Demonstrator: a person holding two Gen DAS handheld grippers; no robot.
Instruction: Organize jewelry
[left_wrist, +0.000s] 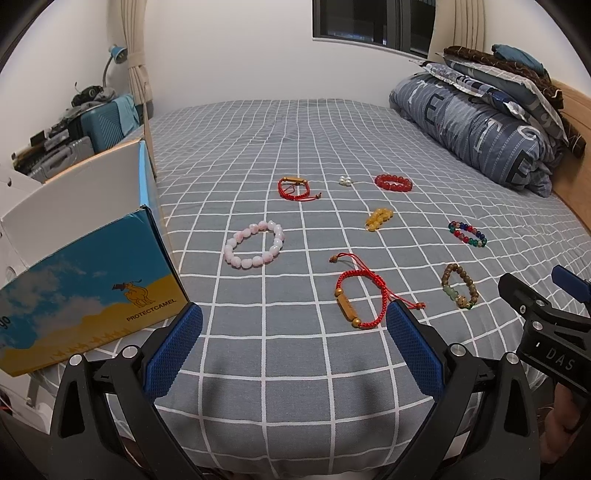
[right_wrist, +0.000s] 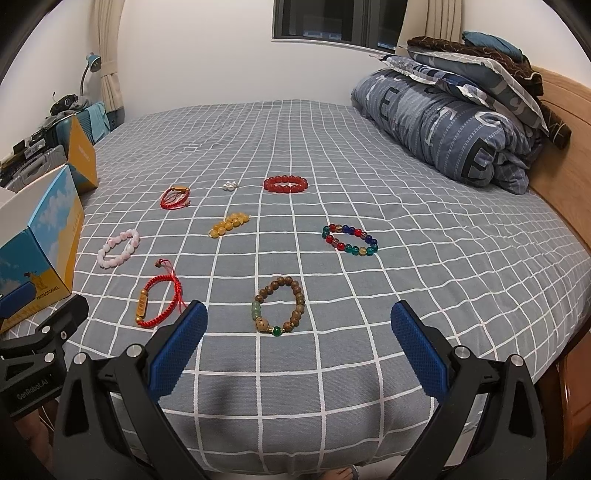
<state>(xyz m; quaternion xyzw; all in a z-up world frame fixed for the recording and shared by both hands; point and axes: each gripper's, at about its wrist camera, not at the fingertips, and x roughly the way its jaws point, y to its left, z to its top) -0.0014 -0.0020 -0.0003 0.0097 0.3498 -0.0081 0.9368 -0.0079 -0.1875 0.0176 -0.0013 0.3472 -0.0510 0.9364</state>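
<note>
Both hand-held grippers hang wide open and empty over the bed's (left_wrist: 295, 369) near edge. The red cord bracelet (left_wrist: 360, 295) lies just ahead of the left hand-held gripper (left_wrist: 291, 354); the wooden bead bracelet (right_wrist: 279, 307) lies between the tips of the right hand-held gripper (right_wrist: 299, 347).

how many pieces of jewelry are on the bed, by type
Beaded bracelets: 5 (pink, red, yellow, multicolour, brown wooden)
Red cord bracelets: 2 (far, near)
Small pearl piece: 1
Total: 8
</note>
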